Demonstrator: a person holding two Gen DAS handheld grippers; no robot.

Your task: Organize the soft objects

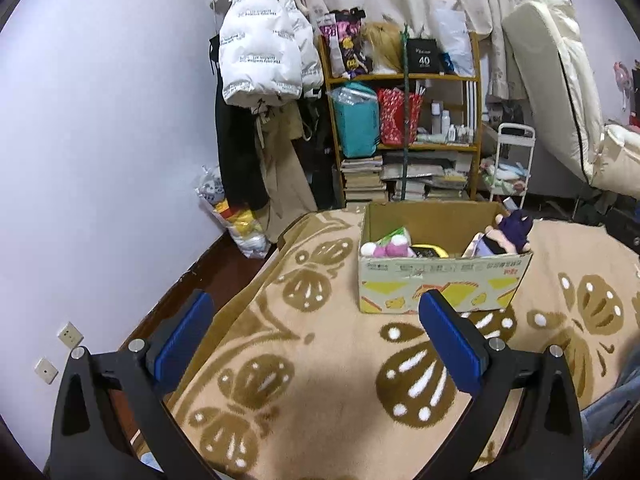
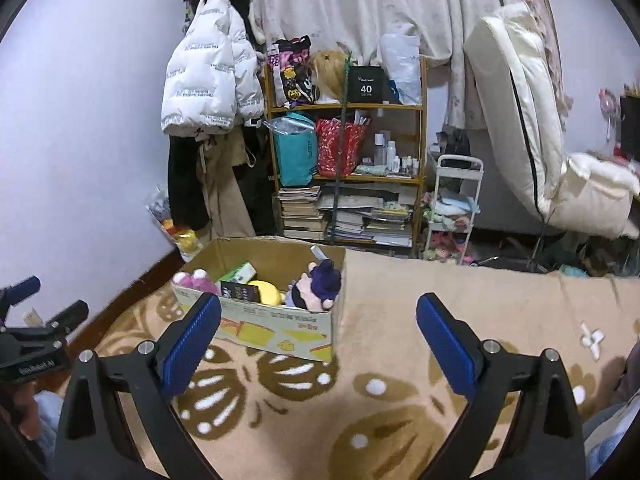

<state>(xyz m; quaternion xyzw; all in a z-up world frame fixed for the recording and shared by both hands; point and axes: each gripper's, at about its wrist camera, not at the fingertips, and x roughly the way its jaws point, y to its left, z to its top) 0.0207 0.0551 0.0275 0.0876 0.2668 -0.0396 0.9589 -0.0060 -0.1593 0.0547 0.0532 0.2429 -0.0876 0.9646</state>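
An open cardboard box stands on the tan patterned blanket. It holds soft toys: a pink and white plush at its left, a yellow one in the middle, and a purple-haired doll at its right. My left gripper is open and empty, held above the blanket in front of the box. In the right wrist view the box sits ahead to the left, with the doll and the yellow plush inside. My right gripper is open and empty. The left gripper shows at the far left.
A wooden shelf with bags, bottles and stacked books stands behind the box. Coats hang to its left, with a plastic bag on the floor. A white cart with soft items and a leaning mattress are to the right.
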